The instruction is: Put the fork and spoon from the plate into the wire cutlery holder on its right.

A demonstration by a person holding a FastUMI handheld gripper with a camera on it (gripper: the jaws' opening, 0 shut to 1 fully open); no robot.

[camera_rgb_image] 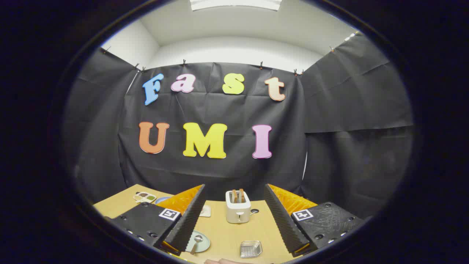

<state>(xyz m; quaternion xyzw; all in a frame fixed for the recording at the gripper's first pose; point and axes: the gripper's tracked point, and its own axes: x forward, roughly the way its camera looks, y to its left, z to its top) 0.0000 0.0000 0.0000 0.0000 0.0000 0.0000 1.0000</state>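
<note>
We see the gripper (234,216) with its fingers spread wide, holding nothing, above a wooden table (227,234). A spoon (195,243) lies on a pale plate (203,242) beside the left finger, bowl pointing away from us. A metal holder (251,249) sits to its right. A toaster (237,207) stands beyond.
</note>
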